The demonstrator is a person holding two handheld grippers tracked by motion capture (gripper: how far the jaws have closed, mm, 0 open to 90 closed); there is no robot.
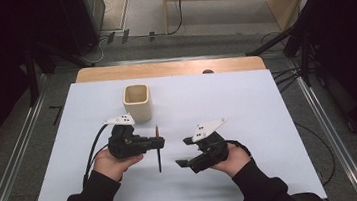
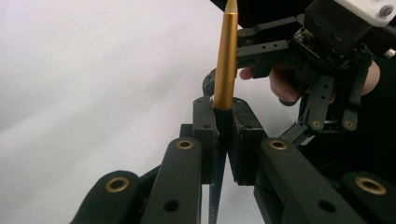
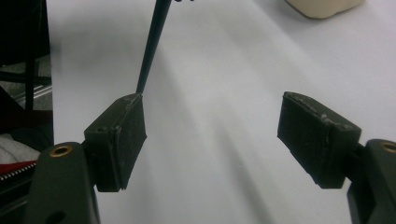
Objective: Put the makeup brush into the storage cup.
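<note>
On the white sheet (image 1: 247, 103) over a wooden table (image 1: 173, 68), a beige cup (image 1: 137, 102)

Open white table surface (image 1: 246, 98) lies bare to the right and far side. The cream square cup (image 1: 137, 102) stands at the far left, just beyond the left gripper (image 1: 158, 143). A thin dark, gold-ended pen (image 1: 159, 153) clamped there stands between both grippers, near the wide-spread right gripper (image 1: 184, 152).

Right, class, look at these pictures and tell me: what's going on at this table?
A person works at a white table with a gripper in each hand. The left gripper is shut on a slim pen with a gold and a dark section. The right gripper is open beside it, holding nothing. A beige cup stands farther back.
</note>
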